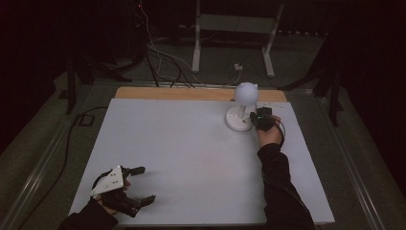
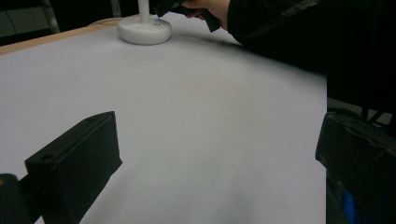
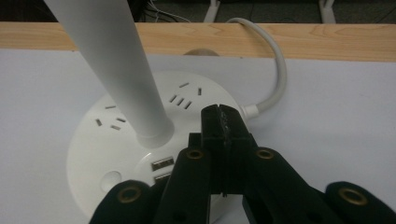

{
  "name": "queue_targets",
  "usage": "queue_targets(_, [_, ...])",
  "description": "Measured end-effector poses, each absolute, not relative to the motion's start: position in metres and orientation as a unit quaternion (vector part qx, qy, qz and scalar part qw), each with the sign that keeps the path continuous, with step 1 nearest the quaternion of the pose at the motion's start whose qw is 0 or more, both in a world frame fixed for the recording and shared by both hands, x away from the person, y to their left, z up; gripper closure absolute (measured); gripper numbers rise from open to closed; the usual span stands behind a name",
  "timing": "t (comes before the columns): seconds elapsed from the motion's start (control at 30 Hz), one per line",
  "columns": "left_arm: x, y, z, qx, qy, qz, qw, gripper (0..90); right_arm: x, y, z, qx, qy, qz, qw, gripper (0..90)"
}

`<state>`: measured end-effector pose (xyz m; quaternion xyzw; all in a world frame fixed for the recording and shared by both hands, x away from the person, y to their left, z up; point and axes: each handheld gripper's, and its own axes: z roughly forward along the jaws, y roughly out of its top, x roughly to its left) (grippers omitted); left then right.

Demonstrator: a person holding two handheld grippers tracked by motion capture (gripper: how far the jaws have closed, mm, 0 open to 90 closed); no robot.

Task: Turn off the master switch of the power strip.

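A white desk lamp with a globe head [image 1: 246,93] stands on a round base [image 1: 238,122] at the far right of the white table. The base [image 3: 107,140] carries socket slots, two USB ports [image 3: 161,164] and a round button [image 3: 109,179]; the stem [image 3: 116,60] rises from its middle. My right gripper [image 3: 223,116] is shut with nothing between its jaws, and its tip hovers over the right side of the base, beside the stem. It sits just right of the lamp [image 1: 258,117]. My left gripper [image 1: 146,184] rests open at the front left, jaws wide over bare table [image 2: 219,163].
The lamp's white cable [image 3: 275,70] curves off the base over the wooden strip [image 1: 191,93] at the table's far edge. Behind the table, cables [image 1: 163,57] lie on the floor by a white stand [image 1: 234,28]. The right sleeve [image 2: 280,23] reaches across the table.
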<state>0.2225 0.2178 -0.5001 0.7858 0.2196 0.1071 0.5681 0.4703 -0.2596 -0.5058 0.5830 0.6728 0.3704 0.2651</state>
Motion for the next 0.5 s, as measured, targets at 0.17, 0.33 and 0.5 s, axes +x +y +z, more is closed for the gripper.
queue_targets(0.17, [0.2226, 0.2179, -0.5001, 0.785, 0.221, 0.106, 0.569, 0.4, 0.4707, -0.2585, -0.5089, 0.581, 0.673, 0.371, 0.268, 90.0])
queue_targets(0.33, [0.2225, 0.2178, -0.5002, 0.786, 0.22, 0.107, 0.568, 0.4, 0.4705, -0.2584, -0.5107, 0.581, 0.669, 0.374, 0.274, 90.0])
queue_targets(0.5, [0.2223, 0.2177, -0.5001, 0.785, 0.22, 0.107, 0.569, 0.4, 0.4686, -0.2583, -0.5141, 0.575, 0.666, 0.377, 0.29, 90.0])
